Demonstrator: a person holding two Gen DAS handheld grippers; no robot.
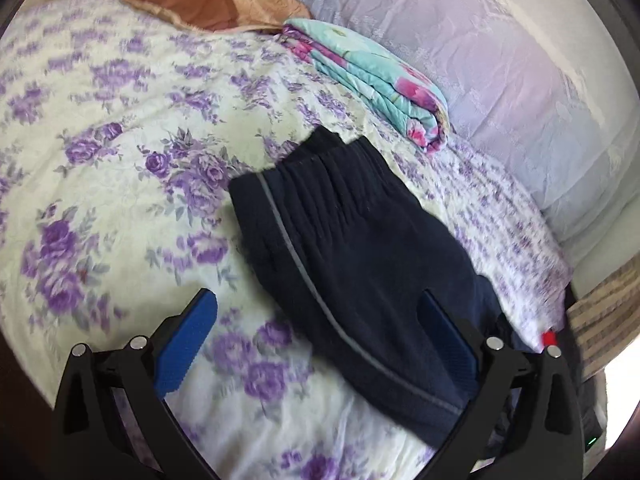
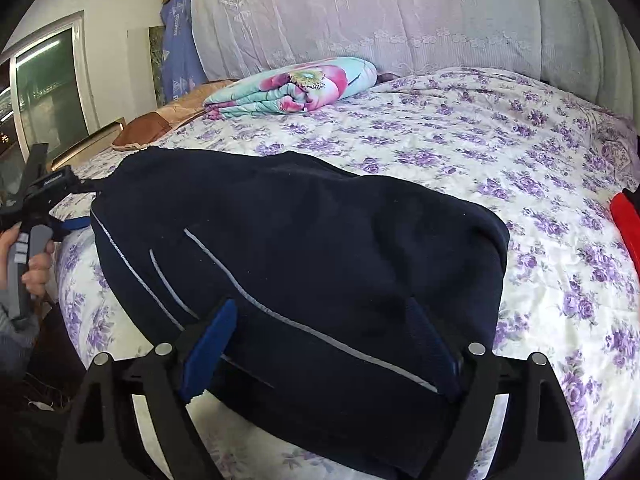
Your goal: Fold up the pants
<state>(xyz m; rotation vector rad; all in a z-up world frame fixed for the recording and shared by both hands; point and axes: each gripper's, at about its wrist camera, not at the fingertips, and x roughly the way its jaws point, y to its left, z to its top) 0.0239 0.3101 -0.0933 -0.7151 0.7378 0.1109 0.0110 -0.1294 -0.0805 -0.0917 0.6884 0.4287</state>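
Dark navy pants (image 1: 352,252) with thin grey stripes lie folded into a compact bundle on the floral bedspread (image 1: 120,160). In the left wrist view my left gripper (image 1: 320,308) is open, its blue fingers (image 1: 188,340) spread above the near end of the pants, holding nothing. In the right wrist view the pants (image 2: 304,248) fill the middle. My right gripper (image 2: 324,312) is open just above their near edge, empty. The left gripper (image 2: 44,200) shows at the far left in a hand, beside the pants' left end.
A folded teal and pink quilt (image 1: 380,80) (image 2: 296,88) lies near the lace-covered headboard (image 2: 380,20). A brown pillow (image 1: 208,4) sits at the bed's far corner. A red item (image 2: 626,224) lies at the right edge. A window (image 2: 48,92) is on the left.
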